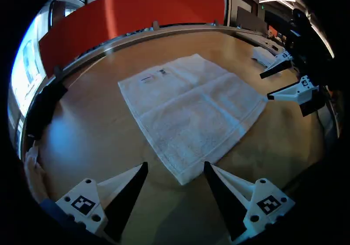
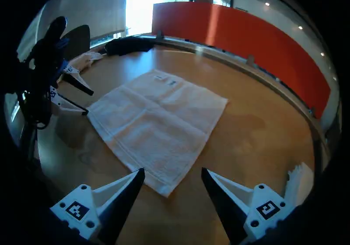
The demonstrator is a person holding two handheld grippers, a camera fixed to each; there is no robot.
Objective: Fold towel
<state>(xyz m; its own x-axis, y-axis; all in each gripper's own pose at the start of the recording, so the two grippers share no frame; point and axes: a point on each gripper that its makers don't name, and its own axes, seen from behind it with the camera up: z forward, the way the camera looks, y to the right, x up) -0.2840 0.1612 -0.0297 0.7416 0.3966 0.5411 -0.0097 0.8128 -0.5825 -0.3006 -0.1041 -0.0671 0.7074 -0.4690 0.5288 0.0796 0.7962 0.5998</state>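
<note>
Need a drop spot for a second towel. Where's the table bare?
Widest bare wood: between towel and the table rim below the red wall. Also between towel and dark cloth. Crowded at the corner by the left gripper and pale cloth.

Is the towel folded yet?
Not yet. Done: the towel lies spread flat on the table, with no fold made. In hand: the left hand-held gripper and right hand-held gripper are open, each at a corner, holding nothing. Left: all the grabbing and folding.
</note>
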